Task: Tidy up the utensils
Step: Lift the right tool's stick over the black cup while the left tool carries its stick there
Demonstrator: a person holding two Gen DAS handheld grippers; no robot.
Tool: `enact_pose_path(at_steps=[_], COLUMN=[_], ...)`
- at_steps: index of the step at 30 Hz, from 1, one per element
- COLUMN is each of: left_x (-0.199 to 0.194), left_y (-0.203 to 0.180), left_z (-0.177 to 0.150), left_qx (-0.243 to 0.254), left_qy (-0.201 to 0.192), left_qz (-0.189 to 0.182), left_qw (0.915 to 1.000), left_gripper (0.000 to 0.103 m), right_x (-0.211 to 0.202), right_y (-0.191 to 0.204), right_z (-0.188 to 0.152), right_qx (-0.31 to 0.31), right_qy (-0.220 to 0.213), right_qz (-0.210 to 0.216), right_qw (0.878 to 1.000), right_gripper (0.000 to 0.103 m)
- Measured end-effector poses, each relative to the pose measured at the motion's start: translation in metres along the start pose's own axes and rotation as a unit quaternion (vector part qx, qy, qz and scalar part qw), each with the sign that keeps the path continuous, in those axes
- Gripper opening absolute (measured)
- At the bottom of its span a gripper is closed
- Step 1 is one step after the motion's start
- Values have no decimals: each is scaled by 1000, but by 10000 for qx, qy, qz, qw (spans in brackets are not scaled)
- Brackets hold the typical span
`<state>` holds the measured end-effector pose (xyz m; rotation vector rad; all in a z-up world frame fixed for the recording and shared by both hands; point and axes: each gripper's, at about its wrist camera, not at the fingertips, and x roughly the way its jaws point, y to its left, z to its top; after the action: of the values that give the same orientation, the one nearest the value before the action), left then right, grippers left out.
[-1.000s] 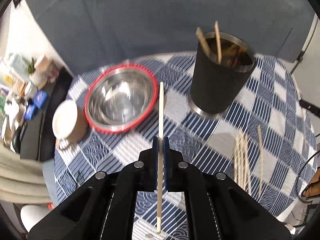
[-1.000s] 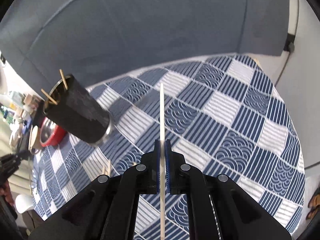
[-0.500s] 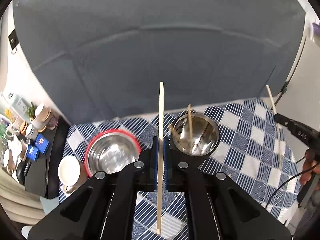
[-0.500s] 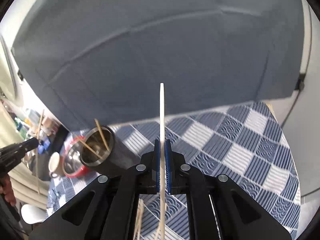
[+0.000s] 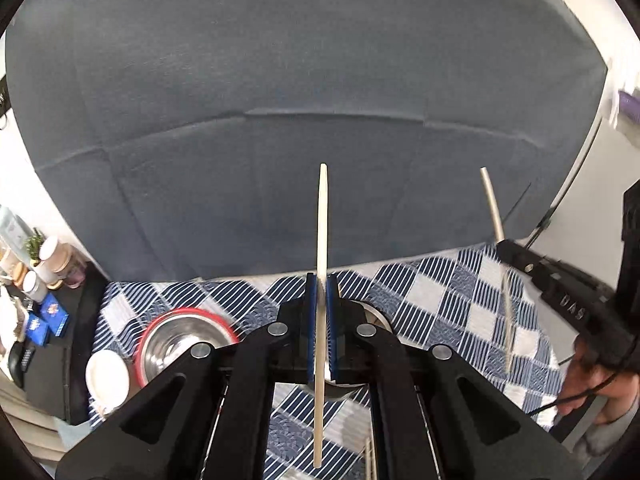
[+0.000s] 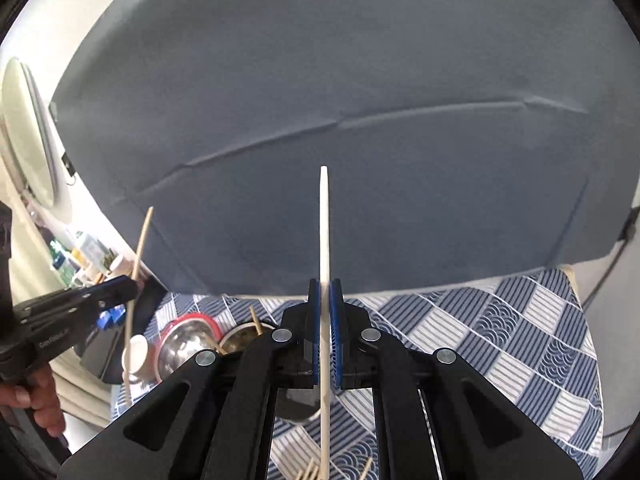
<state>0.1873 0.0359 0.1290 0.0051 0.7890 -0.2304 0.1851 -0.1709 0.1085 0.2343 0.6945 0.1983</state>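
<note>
My left gripper [image 5: 319, 280] is shut on a pale wooden chopstick [image 5: 322, 220] that stands upright between its blue pads. My right gripper [image 6: 325, 284] is likewise shut on a second chopstick [image 6: 325, 220]. Both are held high above the checked tablecloth [image 6: 500, 332]. The dark utensil holder [image 6: 240, 334], with chopsticks leaning inside, sits just left of the right gripper's fingers. In the left wrist view only the holder's rim [image 5: 374, 314] shows behind the fingers. Each gripper also appears in the other's view: the right gripper [image 5: 505, 246] at the right, the left gripper [image 6: 134, 286] at the left.
A red-rimmed steel bowl [image 5: 180, 344] and a white-lidded cup [image 5: 107, 378] stand left of the holder. Loose chopsticks [image 6: 312, 472] lie on the cloth near me. A grey sofa back [image 5: 320, 100] fills the far side. A cluttered shelf [image 5: 36, 280] is at the left.
Both grippers have risen and tipped upward with their chopsticks still clamped. The table has dropped low in both views, and the holder now sits behind the fingers.
</note>
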Motion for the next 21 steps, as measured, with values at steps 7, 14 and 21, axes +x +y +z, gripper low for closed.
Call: enact_pose_path(at_steps=[7, 14, 21], left_x=[15, 38, 62], left_y=[6, 11, 26], left_z=[11, 12, -3], left_qx=[-267, -338, -760], left_qy=[-480, -849, -1396], left_qz=[-397, -576, -644], left_qw=[9977, 9941, 9852], left_gripper=[5, 5, 5], right_x=[26, 57, 82], right_y=[17, 31, 35], right_z=[13, 12, -4], right_qx=[-232, -322, -280], right_qy=[-137, -506, -1016], right_qz=[269, 696, 1114], right_qw=[9993, 9958, 9882], right_gripper=[5, 5, 5])
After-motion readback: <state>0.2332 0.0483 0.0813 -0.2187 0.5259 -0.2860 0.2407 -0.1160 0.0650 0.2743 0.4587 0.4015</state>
